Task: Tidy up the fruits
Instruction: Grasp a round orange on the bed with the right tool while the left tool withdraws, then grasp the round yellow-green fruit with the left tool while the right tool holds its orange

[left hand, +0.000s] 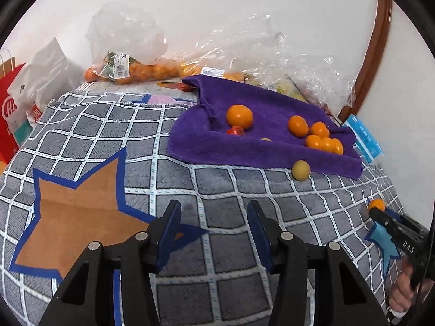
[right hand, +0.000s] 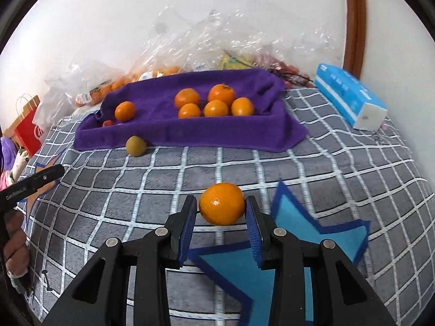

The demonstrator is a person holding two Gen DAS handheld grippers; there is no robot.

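Observation:
My right gripper [right hand: 220, 204] is shut on an orange mandarin [right hand: 221, 212], held just above the checked cloth by a light-blue star patch [right hand: 299, 225]. The left wrist view shows that same mandarin [left hand: 376, 204] at its right edge. My left gripper [left hand: 213, 206] is open with nothing between its fingers, over the cloth beside a brown star patch [left hand: 78, 212]. Farther back, a purple towel [right hand: 190, 135] carries several mandarins [right hand: 216, 108] and a small red fruit [right hand: 108, 123]. A yellow-green fruit [right hand: 136, 146] lies on the cloth against the towel's front edge.
Clear plastic bags [left hand: 130, 68] with more oranges and other produce lie along the white wall behind the towel. A blue tissue pack [right hand: 350, 100] sits at the right, and a red paper bag [left hand: 11, 103] at the far left. A brown curved frame [right hand: 353, 21] stands against the wall.

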